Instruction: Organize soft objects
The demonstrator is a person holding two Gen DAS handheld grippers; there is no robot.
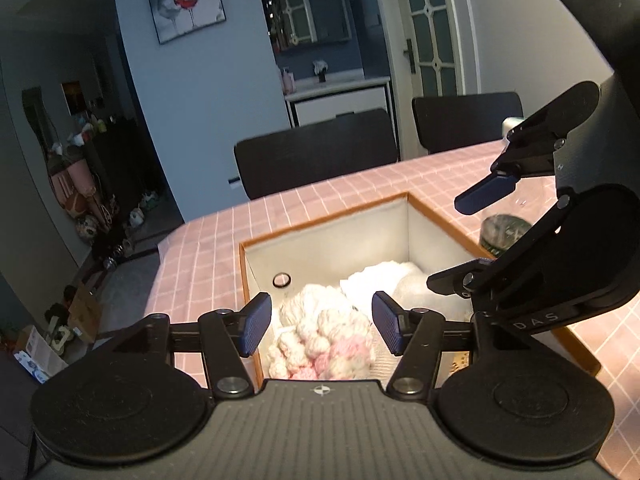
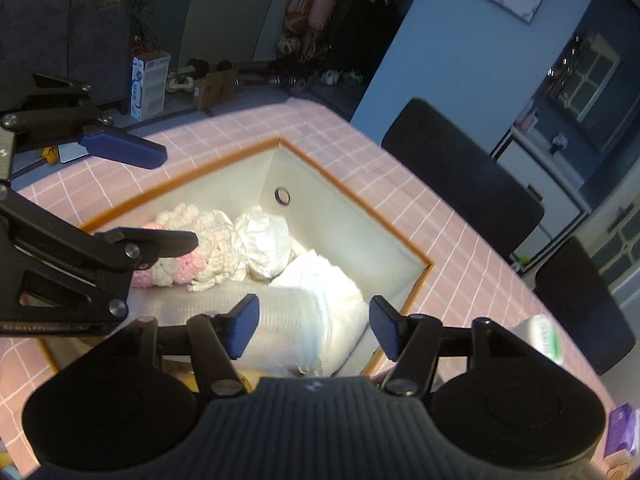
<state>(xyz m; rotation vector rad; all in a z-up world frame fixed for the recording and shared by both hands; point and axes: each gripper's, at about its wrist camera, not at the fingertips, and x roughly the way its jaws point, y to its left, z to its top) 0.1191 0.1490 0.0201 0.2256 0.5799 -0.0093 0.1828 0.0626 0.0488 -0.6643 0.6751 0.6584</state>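
A white box with an orange rim stands on the pink checked table. Inside lie a pink-and-white chunky yarn bundle, a crumpled white plastic bag and folded white cloth. My left gripper is open and empty above the yarn; it also shows in the right wrist view. My right gripper is open and empty above the folded cloth; it also shows in the left wrist view.
Two black chairs stand at the table's far side. A bottle with a green label stands beside the box. A purple packet lies at the table's near right.
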